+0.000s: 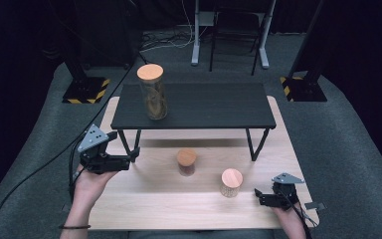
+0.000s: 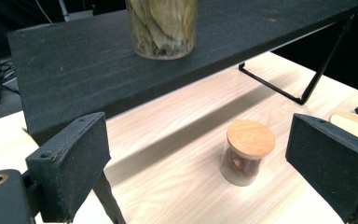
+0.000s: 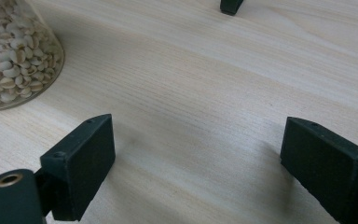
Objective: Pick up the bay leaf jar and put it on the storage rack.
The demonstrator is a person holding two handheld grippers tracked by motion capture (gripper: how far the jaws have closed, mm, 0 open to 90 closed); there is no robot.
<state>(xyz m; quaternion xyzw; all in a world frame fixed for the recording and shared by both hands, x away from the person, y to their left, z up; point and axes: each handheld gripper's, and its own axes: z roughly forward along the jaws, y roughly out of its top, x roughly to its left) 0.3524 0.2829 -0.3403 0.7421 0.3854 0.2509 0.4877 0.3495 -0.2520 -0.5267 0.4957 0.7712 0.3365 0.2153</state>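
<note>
So there's a light wood table [image 1: 144, 204] with a low black shelf [image 1: 214, 107] standing on its far half, on thin black legs. Up on the shelf, toward the left end, sits a tall glass jar of dried leaves [image 1: 152, 94] with a wooden lid. Down on the table in front of the shelf there's a small jar with dark stuff inside [image 1: 186, 162] about mid-table, and nearer and to the right a small jar of pale beans [image 1: 231, 182], both wood-lidded and standing well apart.
</note>
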